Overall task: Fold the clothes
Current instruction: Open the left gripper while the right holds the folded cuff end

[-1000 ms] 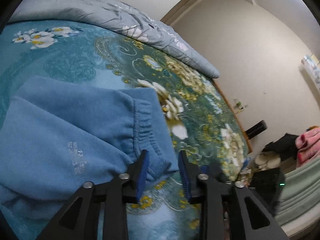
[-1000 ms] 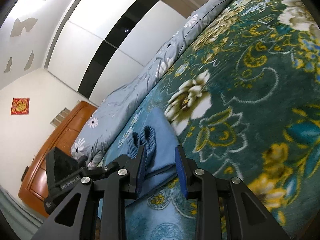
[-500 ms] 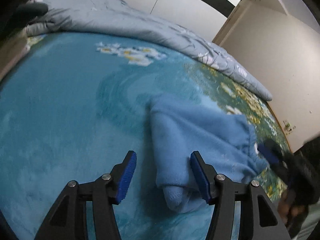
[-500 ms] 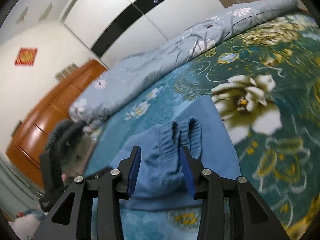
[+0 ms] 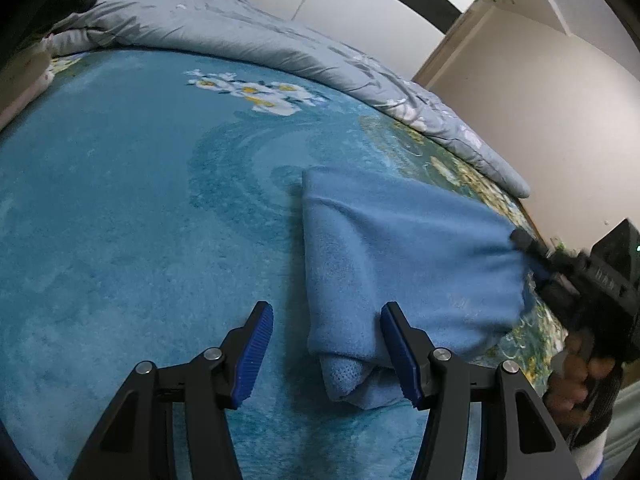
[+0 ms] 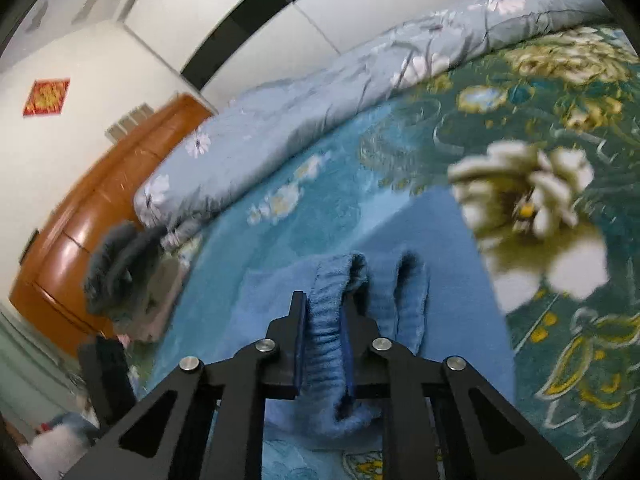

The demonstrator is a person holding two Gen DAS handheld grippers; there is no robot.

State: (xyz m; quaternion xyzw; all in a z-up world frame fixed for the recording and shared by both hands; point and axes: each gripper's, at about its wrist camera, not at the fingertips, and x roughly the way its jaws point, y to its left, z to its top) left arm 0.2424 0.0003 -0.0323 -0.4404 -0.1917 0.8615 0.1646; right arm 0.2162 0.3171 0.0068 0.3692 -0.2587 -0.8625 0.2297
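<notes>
A folded blue fleece garment (image 5: 400, 248) lies on the teal floral bedspread (image 5: 120, 220). My left gripper (image 5: 326, 348) stands open over its near folded end, which lies between the fingers, close against the right pad (image 5: 396, 344). At the far end my right gripper (image 5: 532, 256), held by a hand (image 5: 580, 368), grips the cloth. In the right wrist view the right gripper (image 6: 324, 332) is closing, its pads pressing on one ribbed cuff (image 6: 324, 320). A second cuff (image 6: 412, 292) lies free just to the right.
A rolled grey floral duvet (image 5: 280, 40) runs along the back of the bed. A brown wooden headboard (image 6: 100, 220) stands at the left, with dark fuzzy clothing (image 6: 120, 264) piled before it. The bed's edge meets a cream wall (image 5: 540, 120) on the right.
My left gripper left the cuff end, swung to the garment's folded end and widened. My right gripper moved onto the cuffs and closed on one.
</notes>
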